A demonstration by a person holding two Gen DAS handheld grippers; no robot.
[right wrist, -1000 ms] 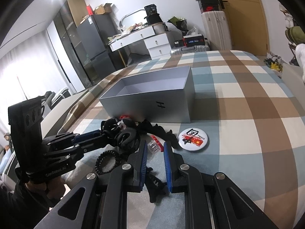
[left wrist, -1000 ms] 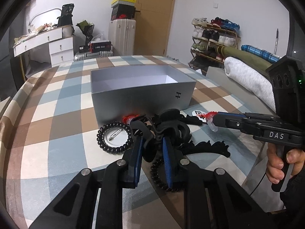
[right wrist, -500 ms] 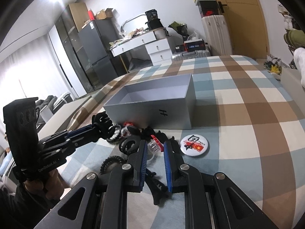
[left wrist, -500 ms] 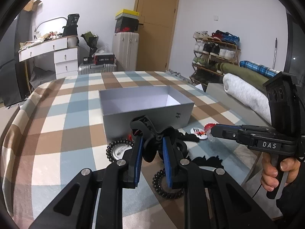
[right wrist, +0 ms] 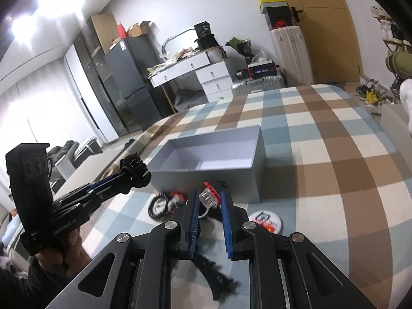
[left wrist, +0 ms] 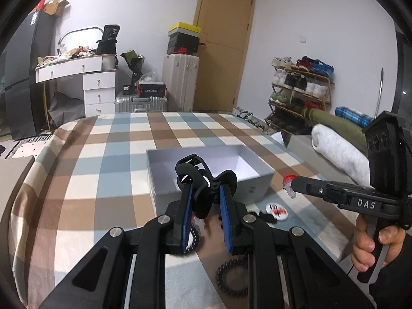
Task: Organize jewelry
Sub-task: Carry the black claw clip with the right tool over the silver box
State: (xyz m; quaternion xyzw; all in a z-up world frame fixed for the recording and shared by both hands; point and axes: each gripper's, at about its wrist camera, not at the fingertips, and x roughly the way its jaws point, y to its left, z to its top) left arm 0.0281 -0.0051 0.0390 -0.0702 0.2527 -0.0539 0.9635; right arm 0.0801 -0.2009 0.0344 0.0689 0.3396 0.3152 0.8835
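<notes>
My left gripper [left wrist: 206, 191] is shut on a black claw hair clip [left wrist: 203, 176] and holds it in the air just before the near wall of the open grey box [left wrist: 164, 198]. In the right wrist view the same left gripper [right wrist: 134, 173] carries the black claw clip [right wrist: 134, 167] to the left of the grey box [right wrist: 239, 182]. My right gripper [right wrist: 209, 199] is shut on a small red and clear clip [right wrist: 209, 195], also lifted near the box front. From the left wrist view the right gripper [left wrist: 292, 184] enters from the right with the red and clear clip [left wrist: 288, 182].
On the checked cloth in front of the box lie a round white badge [right wrist: 266, 222], a black spiral hair tie [right wrist: 159, 206], another spiral tie [left wrist: 231, 278] and a black toothed clip [right wrist: 216, 278]. A person's hand [left wrist: 368, 247] grips the right handle. Rolled bedding [left wrist: 337, 152] lies at the right.
Both grippers have risen from the pile on the cloth, each carrying its clip upward. The box interior now shows from higher up.
</notes>
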